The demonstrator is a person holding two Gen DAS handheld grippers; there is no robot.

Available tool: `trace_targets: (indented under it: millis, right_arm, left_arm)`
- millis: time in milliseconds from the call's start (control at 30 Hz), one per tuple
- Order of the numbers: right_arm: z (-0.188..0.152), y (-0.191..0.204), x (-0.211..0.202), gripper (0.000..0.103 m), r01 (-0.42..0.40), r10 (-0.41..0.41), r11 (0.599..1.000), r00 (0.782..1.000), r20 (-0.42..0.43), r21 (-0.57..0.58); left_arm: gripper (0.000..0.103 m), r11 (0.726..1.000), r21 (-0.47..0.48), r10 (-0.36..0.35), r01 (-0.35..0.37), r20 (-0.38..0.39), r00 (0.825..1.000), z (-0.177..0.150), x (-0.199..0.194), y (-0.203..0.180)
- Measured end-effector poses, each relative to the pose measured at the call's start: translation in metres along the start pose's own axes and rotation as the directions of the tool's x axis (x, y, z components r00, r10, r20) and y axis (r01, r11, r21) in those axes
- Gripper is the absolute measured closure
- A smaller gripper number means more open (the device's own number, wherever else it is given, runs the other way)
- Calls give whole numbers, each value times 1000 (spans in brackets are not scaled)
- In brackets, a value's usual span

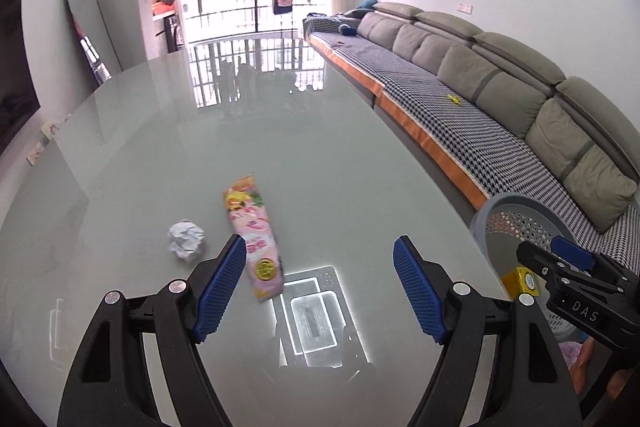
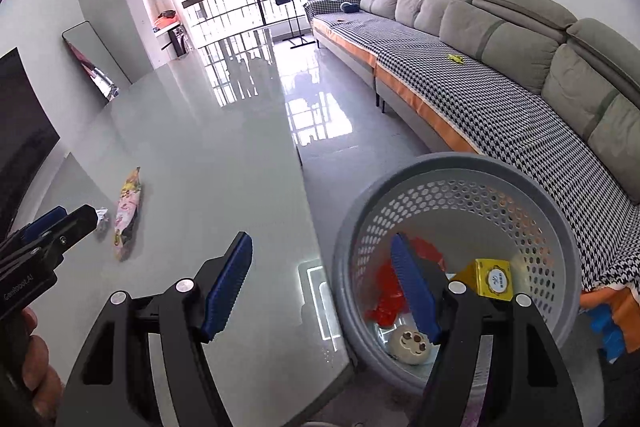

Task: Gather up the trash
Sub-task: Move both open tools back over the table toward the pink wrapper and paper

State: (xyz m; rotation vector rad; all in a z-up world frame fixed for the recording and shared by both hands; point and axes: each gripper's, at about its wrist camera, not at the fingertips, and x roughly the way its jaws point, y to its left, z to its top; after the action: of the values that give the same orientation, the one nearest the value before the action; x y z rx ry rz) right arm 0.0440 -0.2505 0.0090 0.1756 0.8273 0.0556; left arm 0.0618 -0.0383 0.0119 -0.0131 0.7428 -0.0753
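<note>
A long pink snack wrapper (image 1: 254, 239) and a crumpled white paper ball (image 1: 185, 239) lie on the glossy grey table (image 1: 320, 155). My left gripper (image 1: 320, 243) hovers open just right of the wrapper, nothing between its pads. A grey perforated basket (image 2: 440, 163) stands on the floor beside the table's right edge. It holds a yellow box (image 2: 494, 281), red wrapping (image 2: 386, 291) and a round cream item (image 2: 410, 345). My right gripper (image 2: 320, 239) is open and empty, its left finger over the table edge, its right finger over the basket. The wrapper (image 2: 126, 215) lies far to its left.
A long grey sofa (image 2: 500, 39) with a checked cover runs along the right wall. Shiny floor (image 2: 320, 107) separates it from the table. A leaning mirror (image 1: 94, 31) and a dark screen (image 2: 20, 131) stand at the left. A hand (image 2: 36, 367) holds the left gripper (image 2: 60, 223).
</note>
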Motion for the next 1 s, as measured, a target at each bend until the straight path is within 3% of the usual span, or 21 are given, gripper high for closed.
trace_targets:
  millis: [433, 1000]
  right_arm:
    - [24, 100, 15, 34, -114, 114, 985, 993, -2, -128]
    - [29, 191, 41, 34, -153, 143, 957, 988, -58, -248]
  left_arm:
    - [27, 986, -116, 124, -123, 0, 992, -10, -16, 101]
    - [25, 947, -246, 207, -209, -34, 978, -22, -14, 192]
